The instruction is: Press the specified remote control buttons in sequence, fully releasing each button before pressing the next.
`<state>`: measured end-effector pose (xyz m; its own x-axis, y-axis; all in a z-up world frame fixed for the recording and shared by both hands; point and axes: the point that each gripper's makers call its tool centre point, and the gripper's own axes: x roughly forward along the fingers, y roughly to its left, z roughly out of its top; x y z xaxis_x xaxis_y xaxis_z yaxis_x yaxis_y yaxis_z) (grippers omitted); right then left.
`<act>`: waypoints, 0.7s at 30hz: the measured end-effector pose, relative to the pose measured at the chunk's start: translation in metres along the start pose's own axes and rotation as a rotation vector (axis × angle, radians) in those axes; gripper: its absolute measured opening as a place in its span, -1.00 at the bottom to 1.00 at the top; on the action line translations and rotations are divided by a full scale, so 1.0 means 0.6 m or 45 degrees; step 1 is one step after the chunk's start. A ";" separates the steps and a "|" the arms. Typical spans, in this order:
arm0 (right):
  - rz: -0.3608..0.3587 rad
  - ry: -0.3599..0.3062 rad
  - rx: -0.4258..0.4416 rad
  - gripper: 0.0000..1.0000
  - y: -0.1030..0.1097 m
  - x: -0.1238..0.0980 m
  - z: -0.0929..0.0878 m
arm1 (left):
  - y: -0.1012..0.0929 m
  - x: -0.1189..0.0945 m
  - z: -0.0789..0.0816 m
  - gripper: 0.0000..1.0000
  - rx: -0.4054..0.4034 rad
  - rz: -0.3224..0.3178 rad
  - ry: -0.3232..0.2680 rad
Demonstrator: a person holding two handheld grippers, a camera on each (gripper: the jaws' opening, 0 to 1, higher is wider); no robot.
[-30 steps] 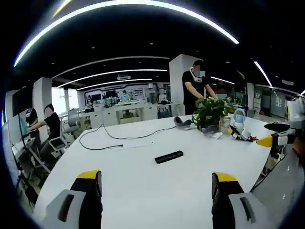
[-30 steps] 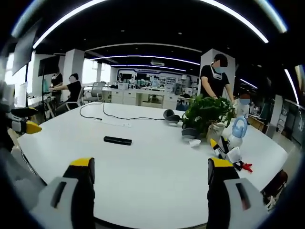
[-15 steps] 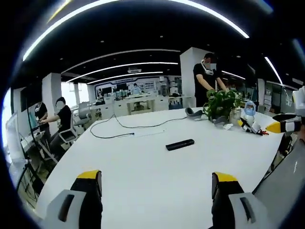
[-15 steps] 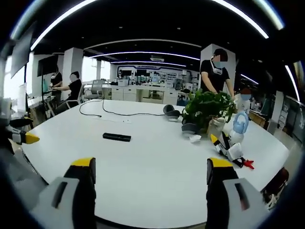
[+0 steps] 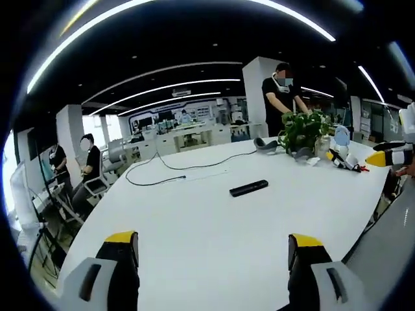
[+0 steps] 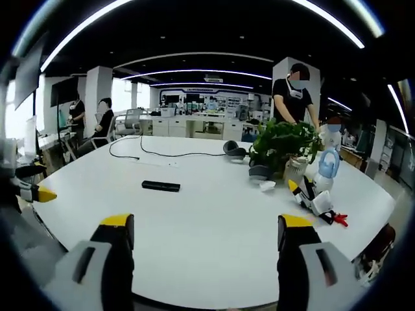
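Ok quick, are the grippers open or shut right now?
Left gripper: open, holding nothing.
Right gripper: open, holding nothing.

Bright ceiling strips (edges warped)

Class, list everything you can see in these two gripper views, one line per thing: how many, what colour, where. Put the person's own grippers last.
Table: one, white, large and rounded, under everything.
Remote control: one, black, flat on the table.
Cable: one, dark, looping across the far side of the table.
Headset: one, dark grey, beside the plant.
Potted plant: one, green, far right of the table.
Small fan: one, pale blue, right of the plant.
Standing person: one, black shirt, behind the plant.
Seated people: two, dark clothes, at desks far left.
Left gripper: one, grey with yellow-tipped black fingers, open above the table.
Right gripper: one, same colours, open above the table.
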<state>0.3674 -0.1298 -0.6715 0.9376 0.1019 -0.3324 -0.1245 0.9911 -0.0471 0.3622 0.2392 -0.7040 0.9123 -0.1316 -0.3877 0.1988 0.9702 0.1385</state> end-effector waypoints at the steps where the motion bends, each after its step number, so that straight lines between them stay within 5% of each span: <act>1: 0.001 -0.005 -0.004 0.88 0.001 -0.001 0.001 | 0.001 0.000 0.000 1.00 0.001 0.001 0.000; 21: 0.028 0.017 -0.015 0.80 0.009 0.001 -0.003 | 0.006 0.000 -0.008 1.00 0.015 0.019 0.029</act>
